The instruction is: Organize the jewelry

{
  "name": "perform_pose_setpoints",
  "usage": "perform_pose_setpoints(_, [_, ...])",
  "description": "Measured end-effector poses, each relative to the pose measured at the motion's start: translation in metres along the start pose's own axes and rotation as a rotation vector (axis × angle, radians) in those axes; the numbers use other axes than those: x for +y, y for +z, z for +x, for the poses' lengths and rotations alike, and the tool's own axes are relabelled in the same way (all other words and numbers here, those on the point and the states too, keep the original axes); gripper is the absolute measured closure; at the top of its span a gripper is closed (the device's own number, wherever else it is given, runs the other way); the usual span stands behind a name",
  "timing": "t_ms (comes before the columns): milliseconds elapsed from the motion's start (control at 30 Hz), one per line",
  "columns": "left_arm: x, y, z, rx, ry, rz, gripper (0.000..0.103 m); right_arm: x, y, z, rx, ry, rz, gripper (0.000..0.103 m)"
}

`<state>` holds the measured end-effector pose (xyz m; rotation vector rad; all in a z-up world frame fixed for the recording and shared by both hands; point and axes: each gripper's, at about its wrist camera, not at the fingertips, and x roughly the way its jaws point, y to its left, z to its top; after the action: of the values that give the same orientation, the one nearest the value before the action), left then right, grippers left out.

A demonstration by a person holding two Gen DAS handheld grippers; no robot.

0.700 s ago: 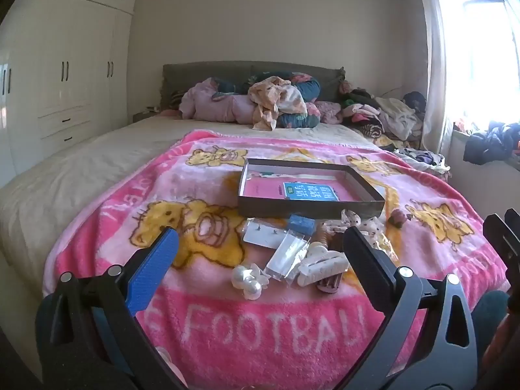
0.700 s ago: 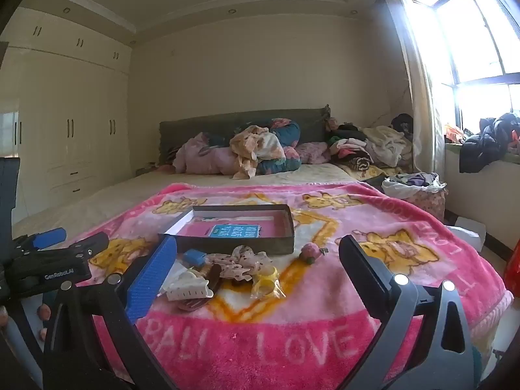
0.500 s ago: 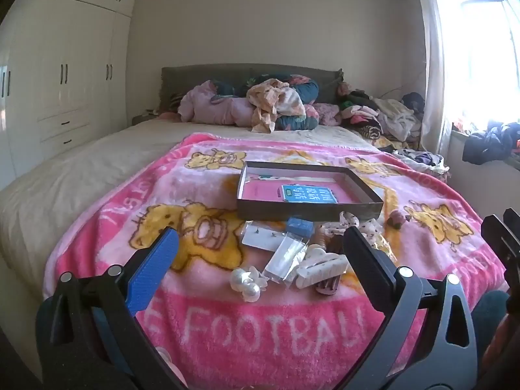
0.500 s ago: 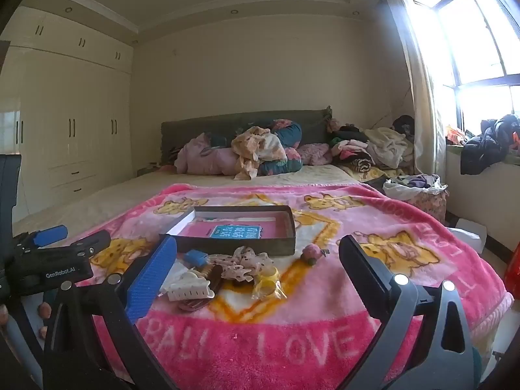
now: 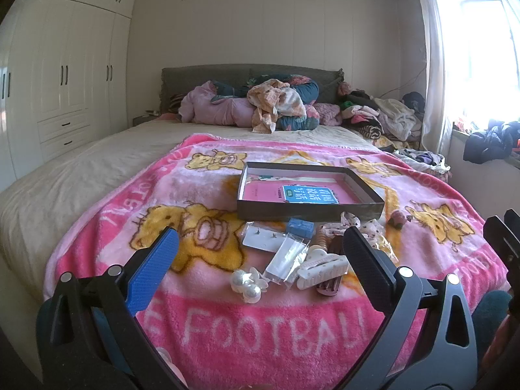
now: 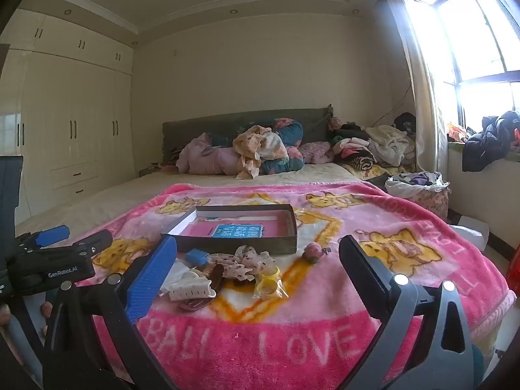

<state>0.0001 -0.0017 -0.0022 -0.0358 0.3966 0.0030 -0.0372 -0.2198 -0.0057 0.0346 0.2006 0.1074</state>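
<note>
1. Left wrist view. Left gripper [image 5: 258,250]: jaws spread wide, holding nothing, held above the pink blanket [image 5: 260,325].
2. Same view. Jewelry pile at 12 o'clock from the gripper, framed between its fingers: pearl hair ornament [image 5: 246,285] nearest; clear packet [image 5: 286,257]; card of stud earrings [image 5: 264,238]; small blue box [image 5: 300,227]; white claw clip [image 5: 321,268], long axis running 9 to 3 o'clock, close to the right-hand finger.
3. Same view. Shallow dark tray [image 5: 305,212] beyond the pile at 12 o'clock, pink card with blue label inside; no jewelry seen in it.
4. Same view. Small reddish piece [image 5: 399,218] lies apart, at 1 o'clock.
5. Right wrist view. Right gripper [image 6: 258,253]: jaws likewise released and empty.
6. Same view. Pile sits at 11 o'clock, toward the blue finger: white claw clip [image 6: 192,287], patterned fabric bow [image 6: 248,261], yellow ring in wrap [image 6: 269,283], blue box [image 6: 197,256]. Reddish piece [image 6: 312,251] at 12 o'clock. Tray [image 6: 239,245] behind.
7. Same view. Left gripper [image 6: 53,260] enters from 9 o'clock.
8. Judgement: the left gripper faces the pile squarely and looks better placed for the pearl ornament; the right seems handier for the reddish piece.
</note>
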Motion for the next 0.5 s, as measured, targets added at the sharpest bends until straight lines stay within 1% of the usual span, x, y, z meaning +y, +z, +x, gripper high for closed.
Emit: perform_pose_setpoints(500, [-0.0013,0.005,-0.0004,-0.005,0.001,0.0,0.011,-0.0012,0.0018,-0.0017,-0.002,0.003,0.003,0.006])
